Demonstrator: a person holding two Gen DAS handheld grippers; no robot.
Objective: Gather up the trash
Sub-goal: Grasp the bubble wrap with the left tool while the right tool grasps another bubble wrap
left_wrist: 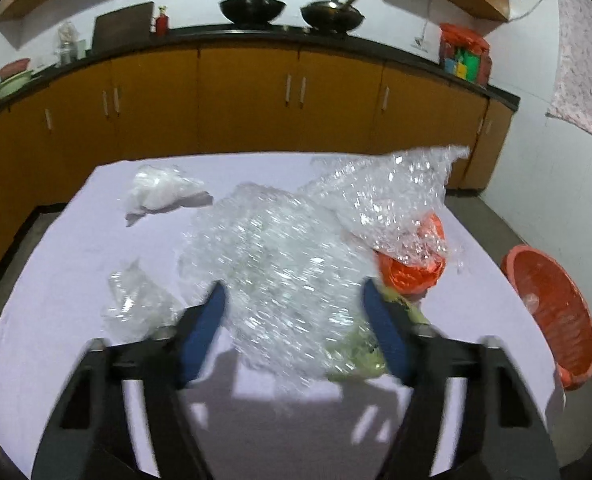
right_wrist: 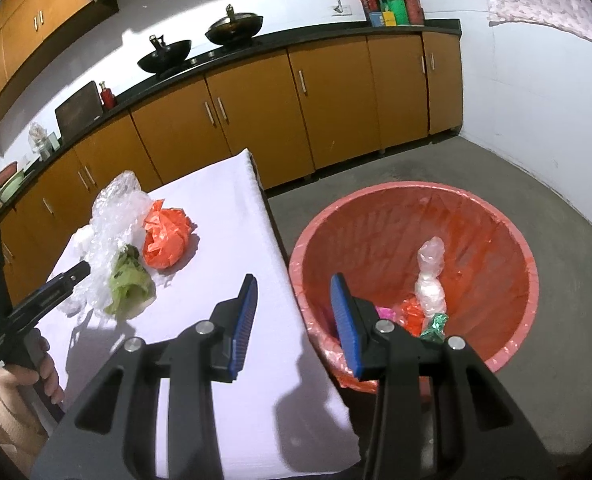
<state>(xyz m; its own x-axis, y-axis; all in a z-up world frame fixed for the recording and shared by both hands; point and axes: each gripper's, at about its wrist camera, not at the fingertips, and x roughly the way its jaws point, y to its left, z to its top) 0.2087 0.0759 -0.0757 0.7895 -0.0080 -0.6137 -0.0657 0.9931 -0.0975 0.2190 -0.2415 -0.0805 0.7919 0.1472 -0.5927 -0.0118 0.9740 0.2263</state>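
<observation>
Nearby, orange bag [left_wrist: 409,270] under bubble wrap [left_wrist: 391,200]

- You worked under bright, hard light; the white cloth-covered table [right_wrist: 232,216] took a faint lilac cast in both views.
- Sharp dark shadows of your black two-finger grippers fell on the cloth towards the cameras, so the light came from ahead and above.
- The crumpled clear bubble-wrap sheet [left_wrist: 280,264] was smeared by motion blur in the left wrist view, with white glints streaking across it.
- The right wrist view was crisp, down to the round red plastic-lined basket [right_wrist: 507,240].
- Fisheye distortion bowed the long black countertop [left_wrist: 296,38], and the corners darkened to black.
- The white wall [right_wrist: 535,120] looked nearly blown out.
</observation>
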